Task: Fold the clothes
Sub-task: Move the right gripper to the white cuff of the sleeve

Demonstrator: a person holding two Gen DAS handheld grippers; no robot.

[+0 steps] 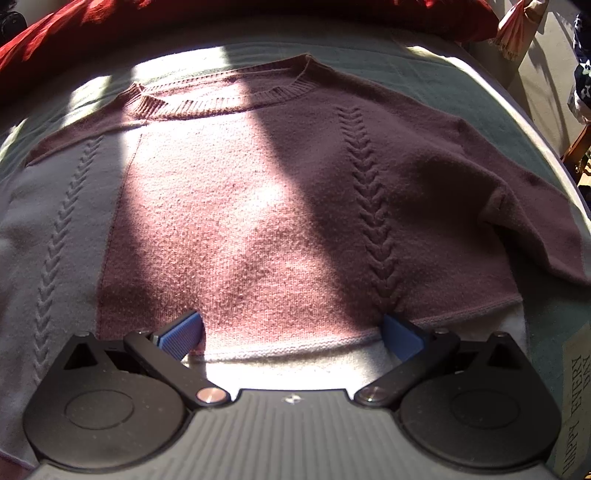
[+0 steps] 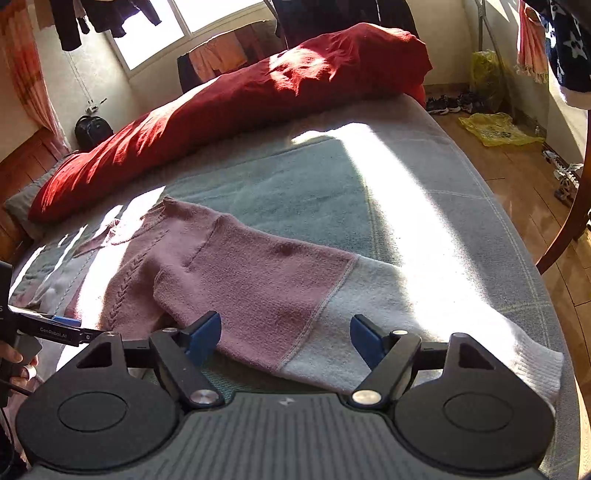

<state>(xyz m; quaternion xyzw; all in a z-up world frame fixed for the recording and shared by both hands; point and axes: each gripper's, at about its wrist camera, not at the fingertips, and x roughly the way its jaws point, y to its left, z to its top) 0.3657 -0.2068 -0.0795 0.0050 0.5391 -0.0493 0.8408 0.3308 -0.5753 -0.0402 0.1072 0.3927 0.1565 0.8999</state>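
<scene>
In the left wrist view the sweater's (image 1: pixel 258 206) left sleeve runs out of frame at 9 o'clock, and the body of the left gripper (image 1: pixel 291 332) covers whatever lies below the hem. A hard band of sunlight bleaches the middle of the knit, so the true colour there is hard to judge; the shaded parts read as dusty mauve with pale grey panels. Printed lettering on the bed edge at 4 o'clock is only partly legible.

The sweater lies flat on a bed covered by a grey-green blanket (image 2: pixel 295 184). A red duvet (image 2: pixel 240 99) is bunched along the far side, toward 12 o'clock. Beyond it are a bright window (image 2: pixel 177 22), hanging clothes, a wooden floor (image 2: pixel 517 173) and a yellow plastic bag (image 2: pixel 495 129) at 2 o'clock.

The sweater lies front up, its long axis running from the ribbed collar (image 1: pixel 229 99) at 12 o'clock to the hem at 6 o'clock in the left wrist view. Its right sleeve (image 2: pixel 314 291) stretches out sideways, with the pale cuff at 4 o'clock in the right wrist view.

The left gripper stands wide apart just over the hem, gripping nothing. The right gripper (image 2: pixel 286 339) is also parted, over the sleeve without pinching it.
</scene>
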